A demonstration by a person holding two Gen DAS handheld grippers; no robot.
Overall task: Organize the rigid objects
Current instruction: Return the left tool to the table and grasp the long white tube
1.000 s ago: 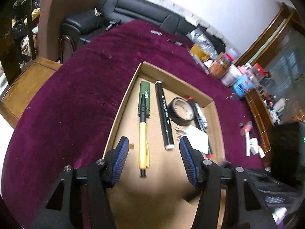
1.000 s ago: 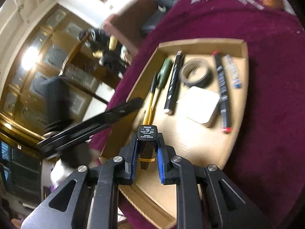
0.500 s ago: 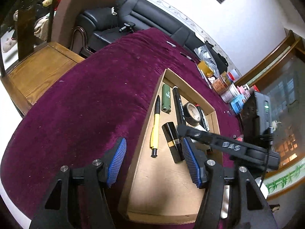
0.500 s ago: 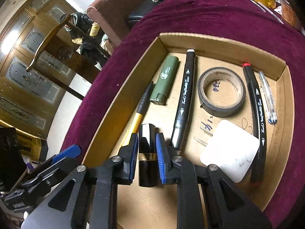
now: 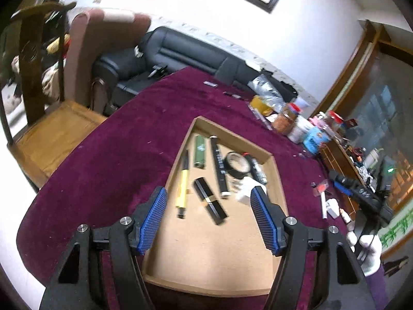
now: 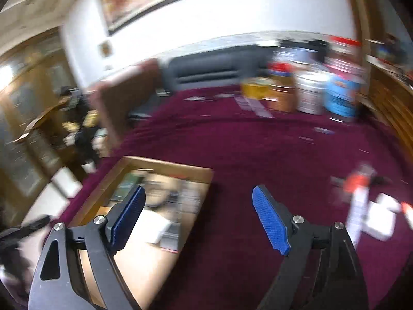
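1. The table (image 5: 108,155), under a maroon cloth, carries one cardboard tray (image 5: 232,142).
2. The left gripper (image 5: 209,219) hangs over the tray's near end, jaws spread wide, holding nothing and touching nothing.
3. The right gripper (image 6: 198,219) is also wide open and empty, above the cloth just right of the tray; that view is blurred.
4. In the tray lie, counted:
 - one tape roll (image 5: 236,164)
 - one white pad (image 5: 246,193)
 - two black markers (image 5: 219,166), one partly hidden behind the tape
 - one yellow pen (image 5: 182,183)
 - one black tube (image 5: 209,200), gold-banded, lying slantwise between pen and marker
 - one green lighter (image 5: 199,151)
5. Several jars (image 5: 286,121) stand at the table's far edge.
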